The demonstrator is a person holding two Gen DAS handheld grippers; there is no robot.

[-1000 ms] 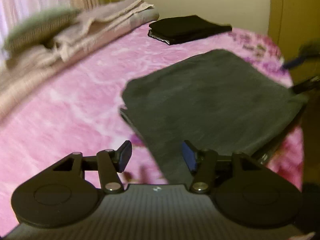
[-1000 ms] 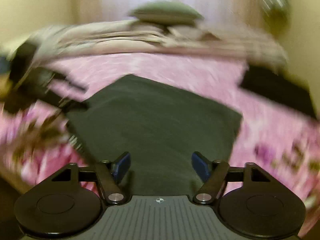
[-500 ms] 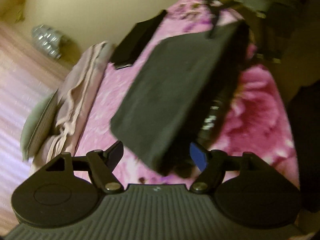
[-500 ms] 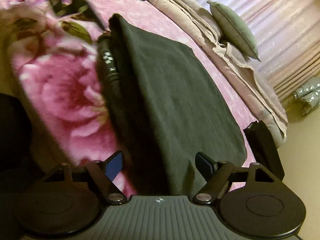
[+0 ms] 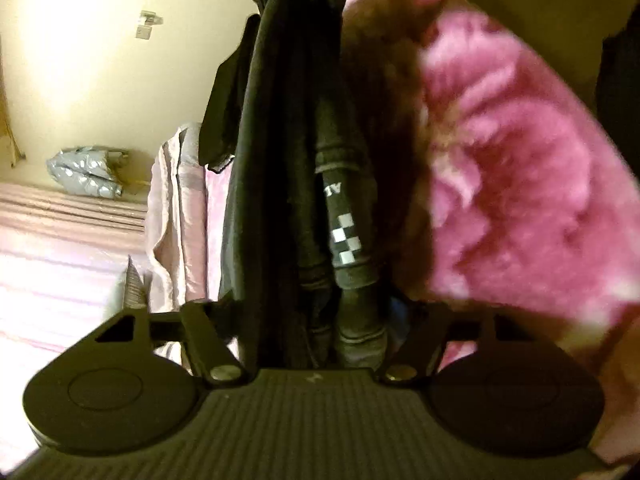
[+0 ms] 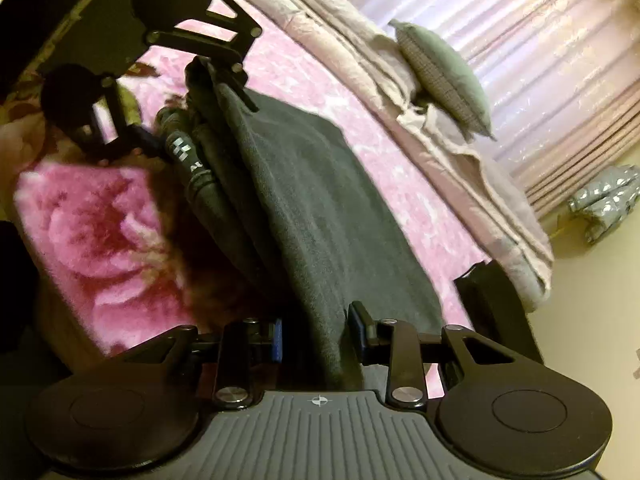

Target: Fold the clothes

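A dark grey folded garment [image 6: 320, 208] lies on the pink floral bedspread [image 6: 100, 232]; a cuff with a white checker mark [image 5: 346, 240] sticks out of its near edge. My left gripper [image 5: 316, 312] straddles one end of that edge with thick folds between its fingers, still wide apart. It also shows in the right wrist view [image 6: 192, 92] at the far corner. My right gripper [image 6: 316, 336] has its blue pads close around the garment's near edge.
A folded black garment [image 6: 492, 296] lies farther along the bed. Beige bedding [image 6: 440, 128] and a grey cushion [image 6: 444, 76] lie along the far side by the curtains. A silver bag [image 6: 604, 200] sits on the floor.
Both grippers rolled sideways and moved in onto the garment's near edge. The right gripper's pads have narrowed around the fabric; the left now has the folds between its fingers.
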